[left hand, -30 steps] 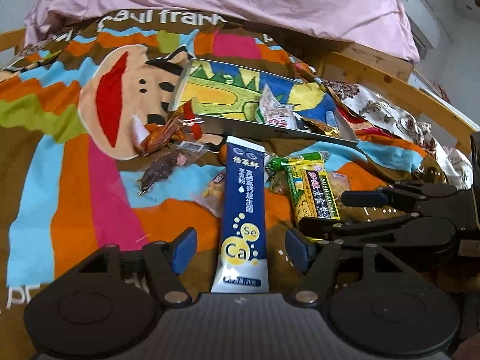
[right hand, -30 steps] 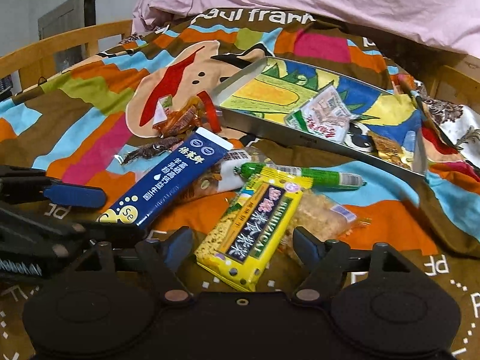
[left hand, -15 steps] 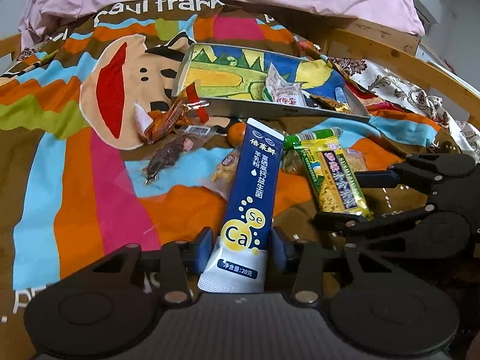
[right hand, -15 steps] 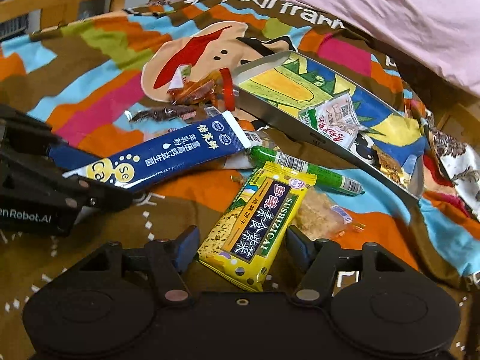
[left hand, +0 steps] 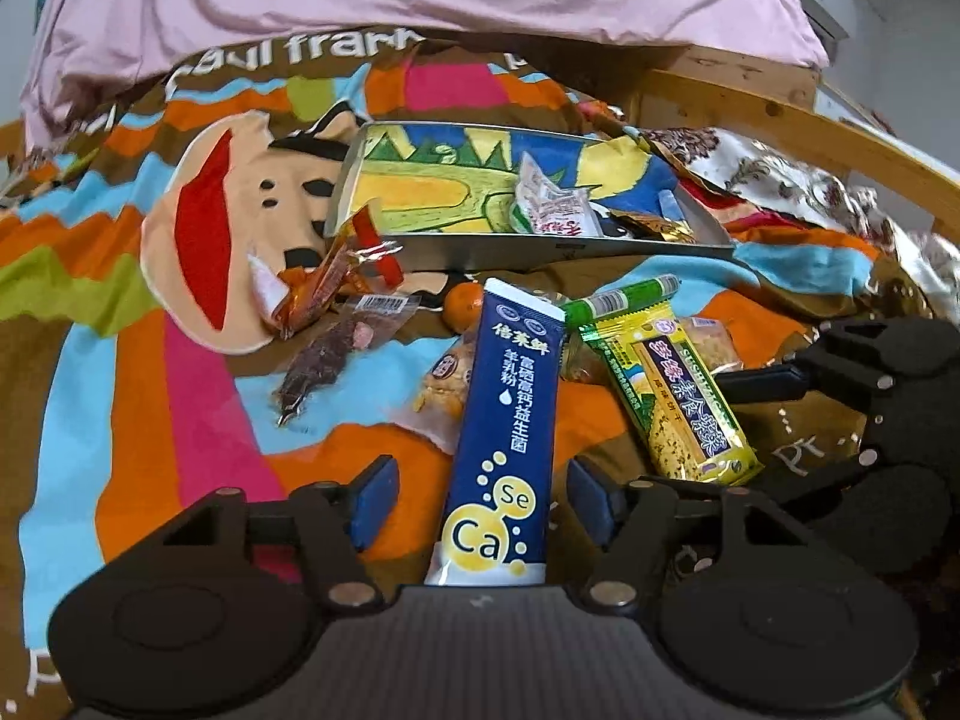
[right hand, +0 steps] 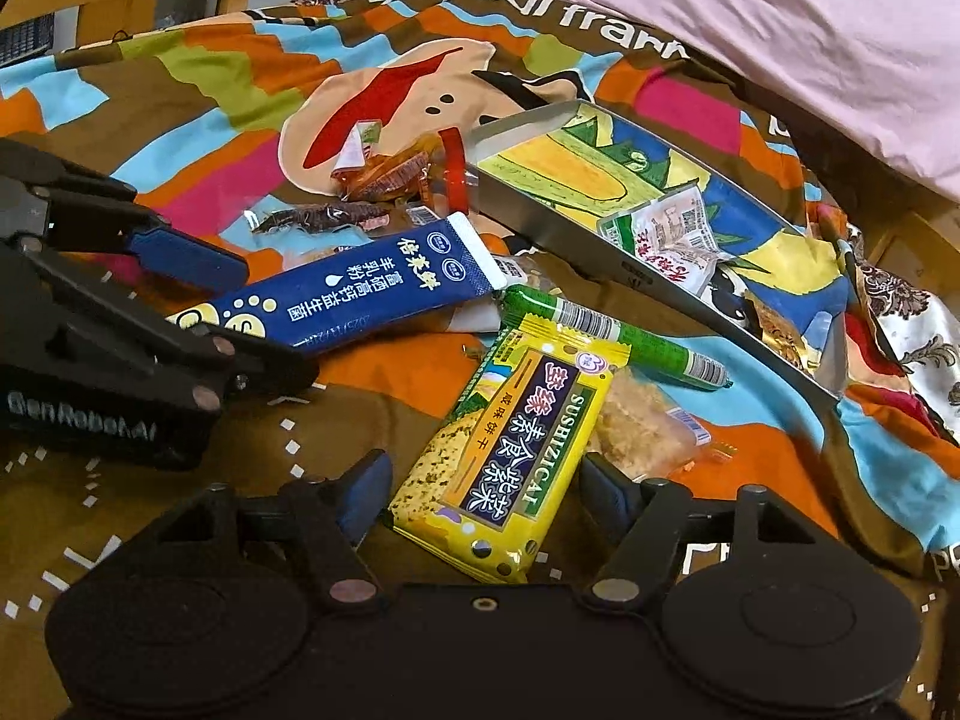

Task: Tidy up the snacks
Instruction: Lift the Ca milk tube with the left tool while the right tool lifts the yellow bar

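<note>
**Two grippers straddle snacks on a patterned bedspread**

The left gripper [left hand: 477, 495], jaws opening, pads clear of the long navy-blue powder sachet [left hand: 507, 438] lying between them. The right gripper [right hand: 480, 489], also opening, brackets the yellow seaweed-cracker packet [right hand: 510, 450] without touching it. Beyond, a shallow metal tray with a painted base [right hand: 576, 240] holds a few wrapped snacks on the striped blanket [left hand: 120, 396].

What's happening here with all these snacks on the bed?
Someone is sorting snacks with two handheld grippers. The left gripper straddles a blue sachet, its jaws opening, pads not touching it. The right gripper frames a yellow cracker pack, also opening. A few snacks already lie in the tray.
</note>
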The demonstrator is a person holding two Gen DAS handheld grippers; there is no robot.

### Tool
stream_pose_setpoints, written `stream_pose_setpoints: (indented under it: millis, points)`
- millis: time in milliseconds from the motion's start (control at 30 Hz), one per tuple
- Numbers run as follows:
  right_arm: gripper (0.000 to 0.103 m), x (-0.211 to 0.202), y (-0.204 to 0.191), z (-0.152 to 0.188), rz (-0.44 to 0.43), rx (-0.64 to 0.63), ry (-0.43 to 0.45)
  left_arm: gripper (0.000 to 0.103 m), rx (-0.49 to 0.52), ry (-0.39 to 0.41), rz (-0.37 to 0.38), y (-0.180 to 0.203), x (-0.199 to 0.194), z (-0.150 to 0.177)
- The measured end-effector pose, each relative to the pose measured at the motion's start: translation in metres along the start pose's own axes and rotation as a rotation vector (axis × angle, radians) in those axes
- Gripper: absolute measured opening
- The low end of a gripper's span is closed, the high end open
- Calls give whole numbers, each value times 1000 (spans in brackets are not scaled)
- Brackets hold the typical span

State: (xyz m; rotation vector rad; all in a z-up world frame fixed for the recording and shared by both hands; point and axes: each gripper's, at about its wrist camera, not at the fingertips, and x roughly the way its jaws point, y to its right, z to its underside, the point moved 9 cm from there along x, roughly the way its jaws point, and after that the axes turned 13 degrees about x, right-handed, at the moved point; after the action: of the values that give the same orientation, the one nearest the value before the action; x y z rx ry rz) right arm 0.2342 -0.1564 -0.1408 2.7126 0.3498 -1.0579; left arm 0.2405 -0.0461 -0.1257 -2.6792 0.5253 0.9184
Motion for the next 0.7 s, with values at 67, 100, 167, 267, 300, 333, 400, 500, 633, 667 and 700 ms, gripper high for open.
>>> stream_pose_setpoints:
  millis: [67,100,167,267,300,333,400,500,633,667,700]
  points:
    - [71,0,1,0,5,15,4,63,47,4,-13,5,1,-1]
    - [70,1,1,0,11,27,7,58,65,4,-18,7,1,-2]
    - [64,1,0,0,21,45,4,48,100,-3,-32,11,3,-1]
    - [61,-1,-3,1,34,38,8,40,142,-10,-49,16,4,2]
    - [60,-1,-4,1,36,30,11,39,155,-10,-58,18,4,2]
    - [60,-2,-4,0,36,27,13,39,167,-5,-71,19,3,2]
    - [60,-4,-5,1,38,17,16,38,174,1,-80,20,1,2]
    - [59,-8,-7,0,59,-23,35,37,153,12,-87,18,-3,2]
    - [56,-16,-13,0,102,-107,79,37,109,32,-94,12,-11,2]
    - [56,-19,-14,1,113,-130,89,37,103,39,-97,11,-14,1]
    - [56,-20,-15,2,123,-153,96,37,100,47,-101,10,-17,0]
